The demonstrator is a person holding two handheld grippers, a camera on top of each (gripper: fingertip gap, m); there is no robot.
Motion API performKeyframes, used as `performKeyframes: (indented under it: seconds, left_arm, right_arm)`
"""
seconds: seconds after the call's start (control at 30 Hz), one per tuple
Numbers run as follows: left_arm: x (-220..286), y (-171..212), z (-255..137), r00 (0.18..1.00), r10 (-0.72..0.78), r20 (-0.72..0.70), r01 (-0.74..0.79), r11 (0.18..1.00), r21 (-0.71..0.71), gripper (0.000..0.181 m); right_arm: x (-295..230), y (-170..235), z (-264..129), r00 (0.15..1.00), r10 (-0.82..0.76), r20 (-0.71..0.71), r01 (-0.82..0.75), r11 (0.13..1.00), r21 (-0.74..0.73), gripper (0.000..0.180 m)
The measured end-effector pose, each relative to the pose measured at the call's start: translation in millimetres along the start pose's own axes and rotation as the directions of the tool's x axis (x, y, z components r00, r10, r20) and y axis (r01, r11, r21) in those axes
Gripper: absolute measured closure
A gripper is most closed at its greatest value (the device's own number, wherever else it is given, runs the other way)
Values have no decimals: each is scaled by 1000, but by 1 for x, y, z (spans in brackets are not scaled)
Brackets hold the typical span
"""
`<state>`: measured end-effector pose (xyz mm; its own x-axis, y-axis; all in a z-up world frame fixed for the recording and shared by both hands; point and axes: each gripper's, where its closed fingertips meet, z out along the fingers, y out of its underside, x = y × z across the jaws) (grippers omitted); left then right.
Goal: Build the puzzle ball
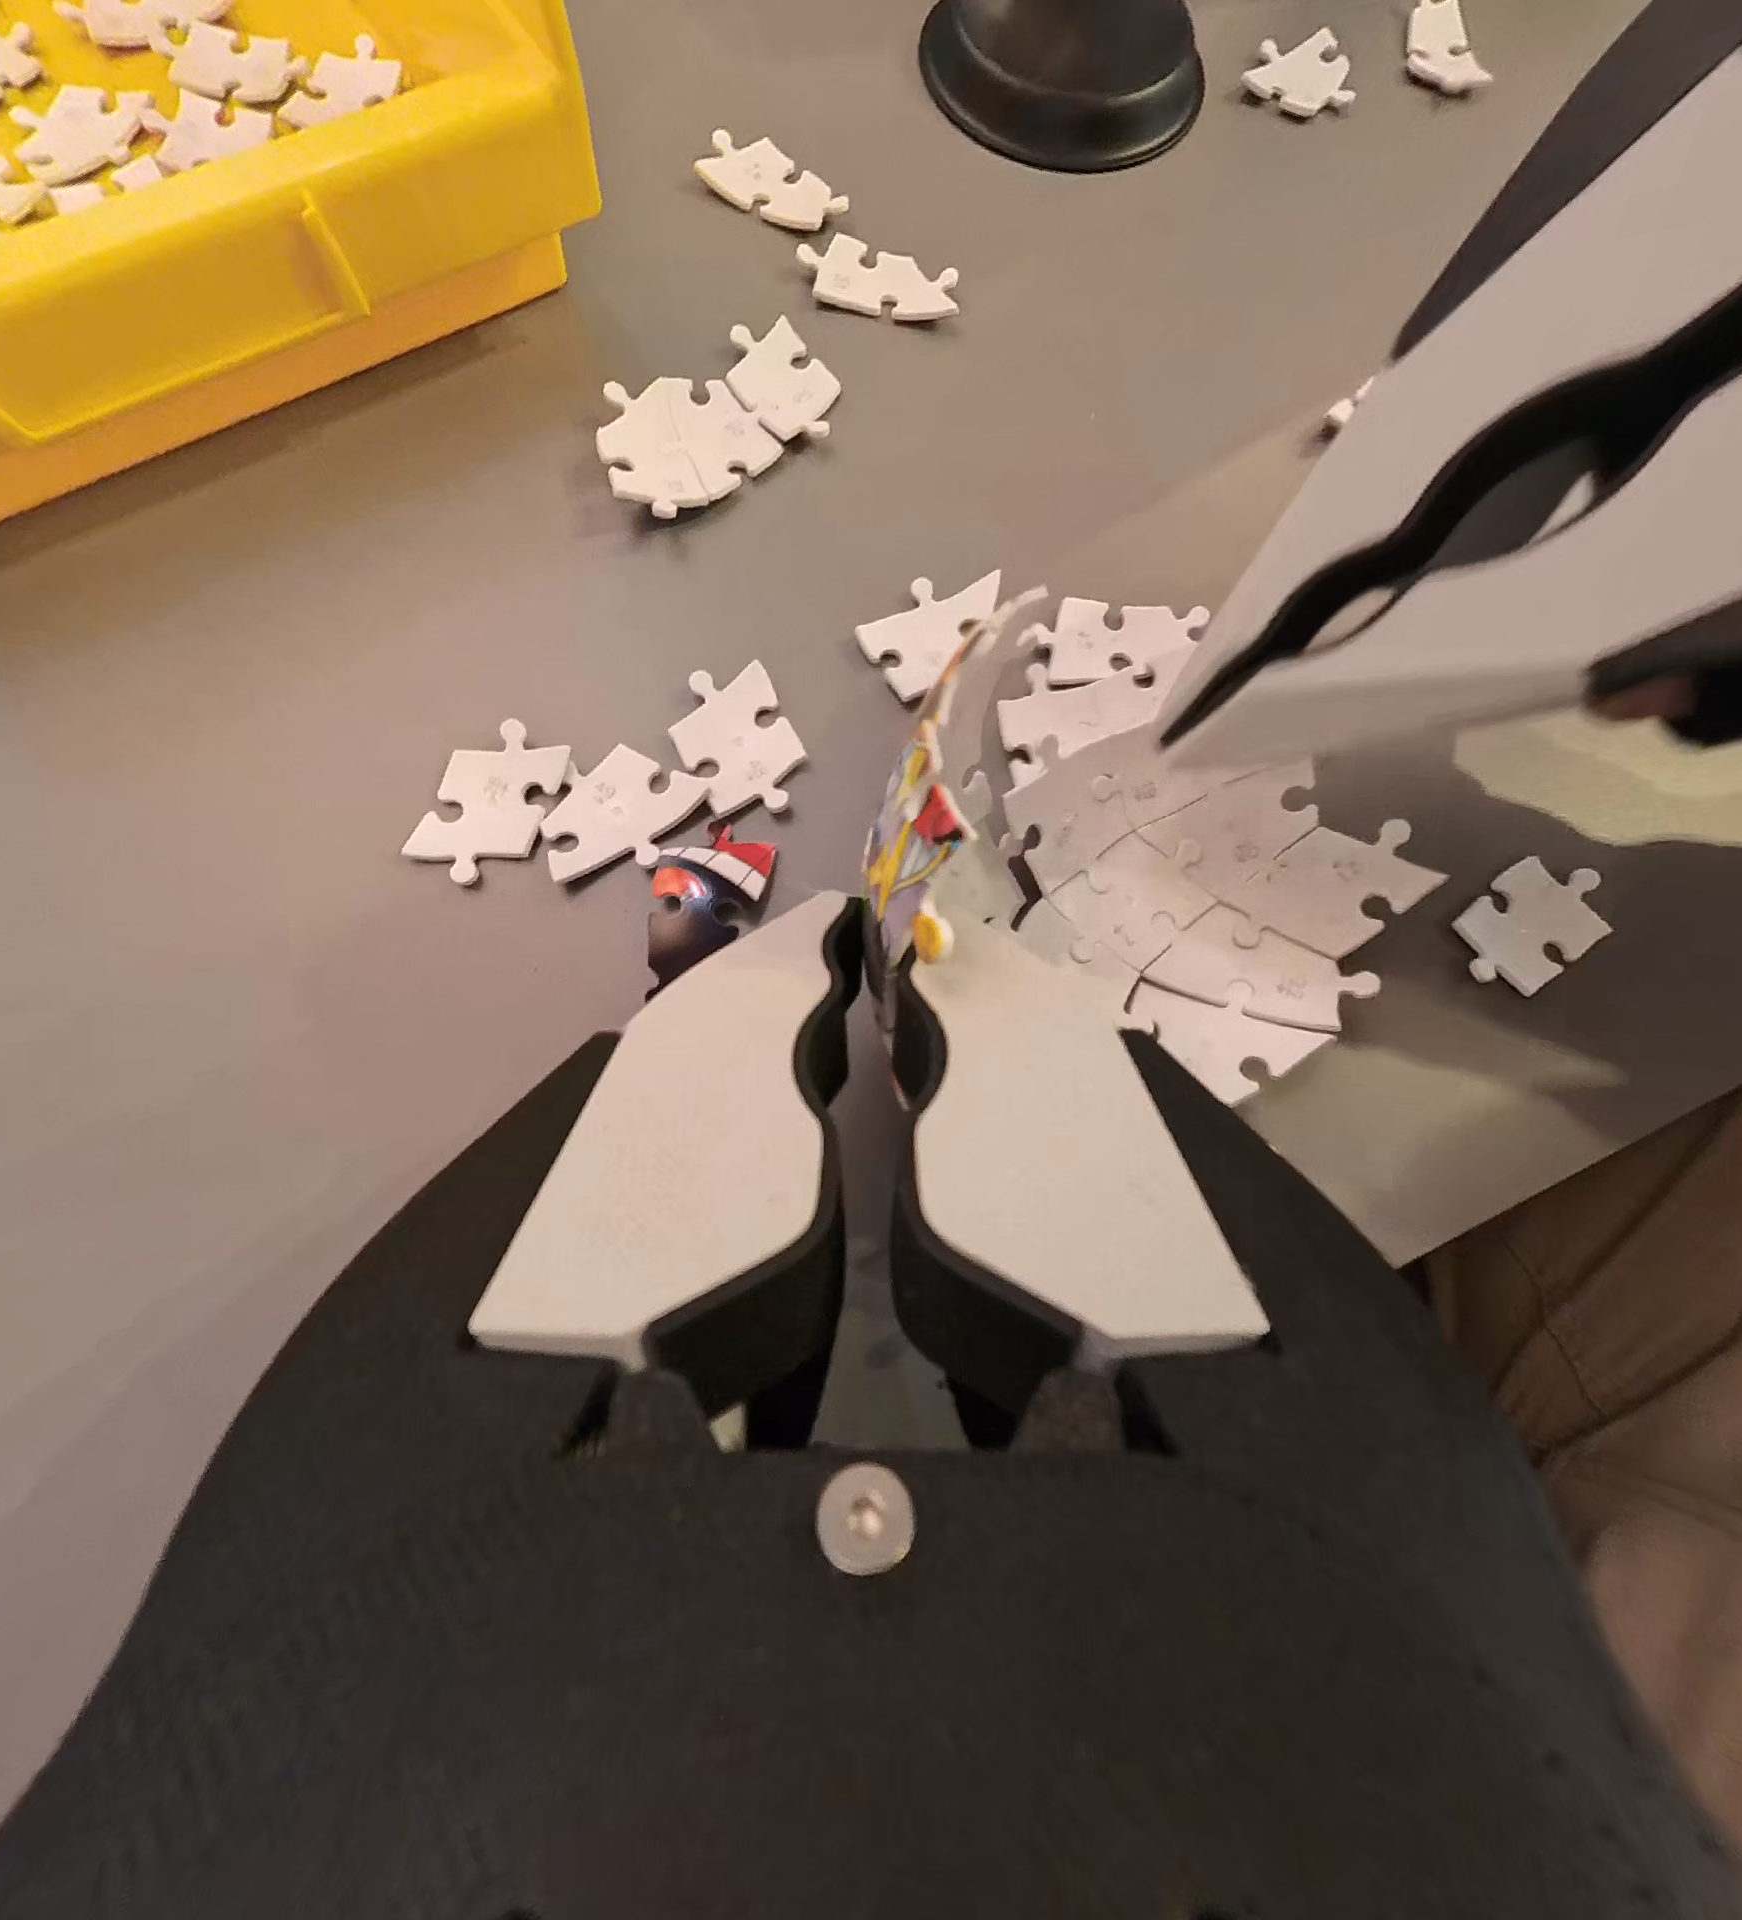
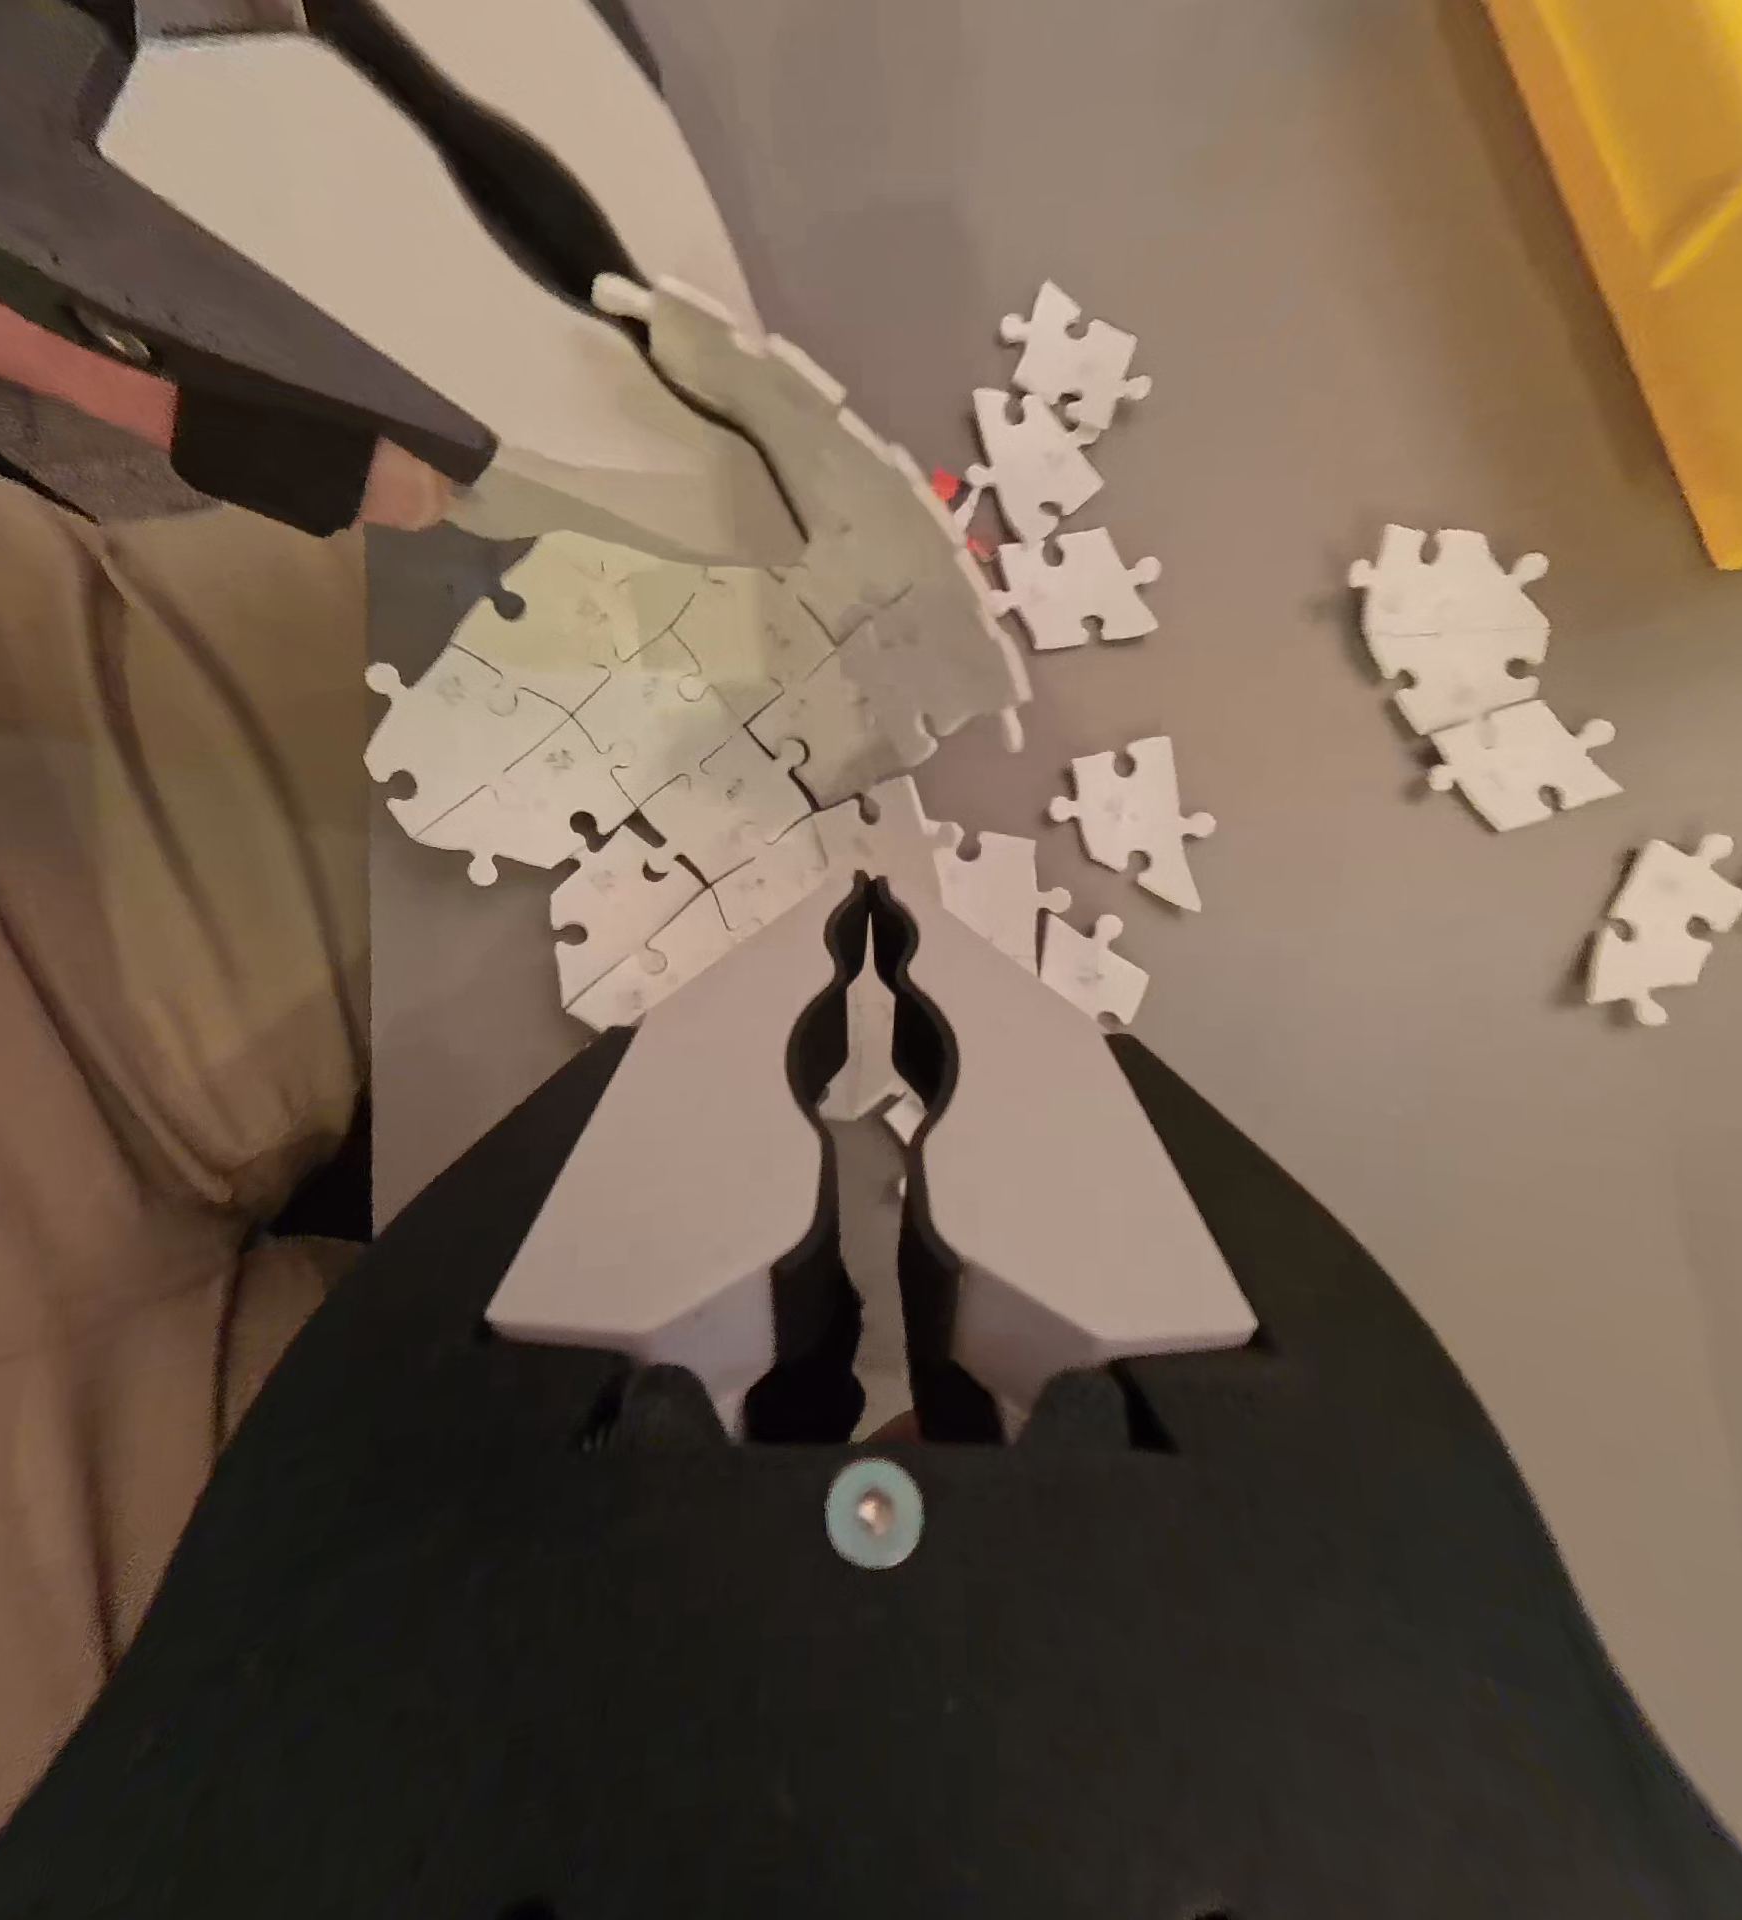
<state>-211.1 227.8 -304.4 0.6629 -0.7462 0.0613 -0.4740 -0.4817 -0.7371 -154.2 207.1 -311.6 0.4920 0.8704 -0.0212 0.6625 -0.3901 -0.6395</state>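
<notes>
A curved, partly assembled puzzle ball section (image 1: 1241, 862), white side towards me, stands tilted on the grey table (image 1: 223, 935). Its printed coloured side shows along the raised rim (image 1: 914, 821). My left gripper (image 1: 877, 925) is shut on that rim. My right gripper (image 1: 1173, 736) comes in from the upper right, shut, with its tips touching the section's white inner face. In the right wrist view the right gripper (image 2: 872, 894) is shut at the section's (image 2: 555, 748) near edge, and the left gripper (image 2: 813, 549) clamps the far rim.
Several loose white pieces (image 1: 607, 800) and small joined groups (image 1: 701, 436) lie around. One coloured piece (image 1: 711, 883) lies face up. A yellow bin (image 1: 223, 291) with several pieces stands at the back left. A black round base (image 1: 1064, 73) stands behind. The table edge (image 1: 1418, 1174) and a person's beige trousers (image 2: 119, 831) are near. The left gripper's tips are roughly 7 cm from the right gripper's.
</notes>
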Motion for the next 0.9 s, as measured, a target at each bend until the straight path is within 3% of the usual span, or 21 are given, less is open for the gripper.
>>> performKeyframes:
  seconds: [0.17,0.23,0.4,0.63,0.9]
  left_arm:
    - [2,2,0,1000,-2,-18,2,1000,-2,178]
    - [3,0,-2,999,-4,-36,4,1000,15,178]
    - [7,-3,-4,997,16,-77,-11,998,60,178]
    - [10,-4,-4,993,24,-113,-13,995,96,178]
    - [16,-5,-4,988,60,-145,-44,993,112,178]
  right_arm:
    - [-5,-7,5,1000,-1,5,1,999,32,180]
    - [5,-9,-1,999,31,-9,-31,998,59,175]
    - [7,-7,0,985,109,134,-119,991,67,151]
    - [-8,4,23,963,54,264,-45,998,-37,157]
    - [-14,7,24,934,71,351,-67,997,-24,164]
